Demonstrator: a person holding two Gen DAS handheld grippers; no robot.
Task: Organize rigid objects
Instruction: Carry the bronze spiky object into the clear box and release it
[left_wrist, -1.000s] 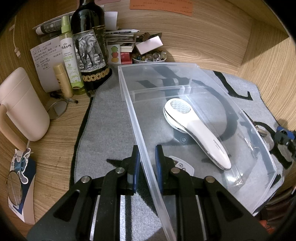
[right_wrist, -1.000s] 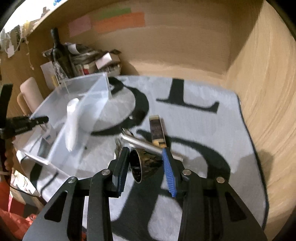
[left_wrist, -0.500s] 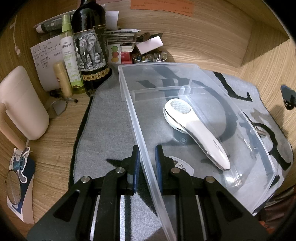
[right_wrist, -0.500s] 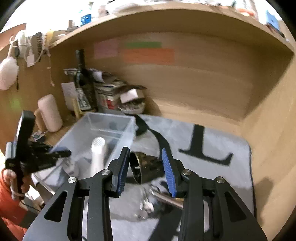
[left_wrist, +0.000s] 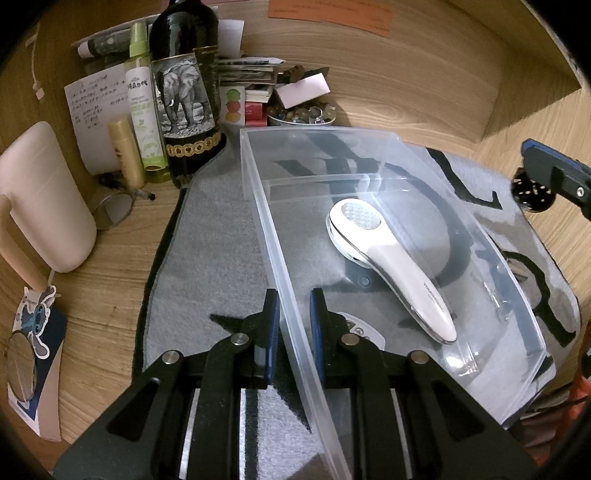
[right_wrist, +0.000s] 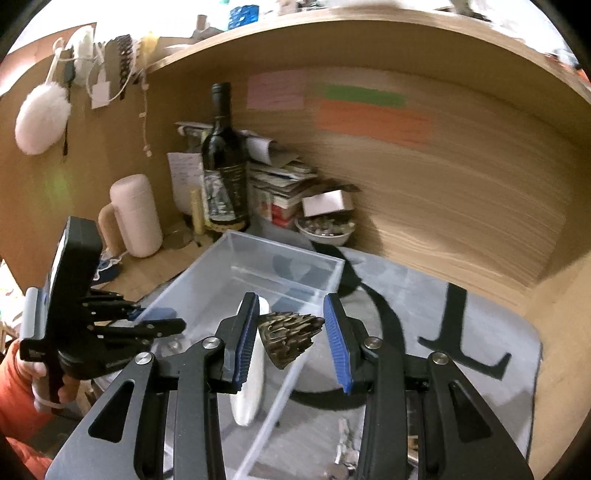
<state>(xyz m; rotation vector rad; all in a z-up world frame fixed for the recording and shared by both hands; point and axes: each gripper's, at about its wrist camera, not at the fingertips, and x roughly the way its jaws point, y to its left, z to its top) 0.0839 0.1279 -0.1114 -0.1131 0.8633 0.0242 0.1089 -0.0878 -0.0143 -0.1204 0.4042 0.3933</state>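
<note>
My left gripper (left_wrist: 294, 295) is shut on the near side wall of a clear plastic bin (left_wrist: 258, 206), which rests on a grey mat. Inside the bin lies a white handheld device (left_wrist: 391, 266). My right gripper (right_wrist: 291, 314) is shut on a small dark patterned cup (right_wrist: 291, 336) and holds it in the air over the bin's (right_wrist: 280, 254) near end, above the white device (right_wrist: 251, 387). In the left wrist view the cup (left_wrist: 532, 192) and one blue-padded finger (left_wrist: 546, 162) show at the right edge. A hand with an orange sleeve holds the left gripper (right_wrist: 162, 323).
A wine bottle (left_wrist: 184, 92), a green spray bottle (left_wrist: 142, 103), a pink mug (left_wrist: 40, 199), stacked papers and a bowl of beads (left_wrist: 303, 114) crowd the back left corner. Small metal items (right_wrist: 343, 454) lie on the mat (left_wrist: 214, 258). Wooden walls close in behind and to the right.
My right gripper has lifted the dark cup off the mat and carried it up and toward the bin, rolling as it went. The left gripper and the bin have stayed put.
</note>
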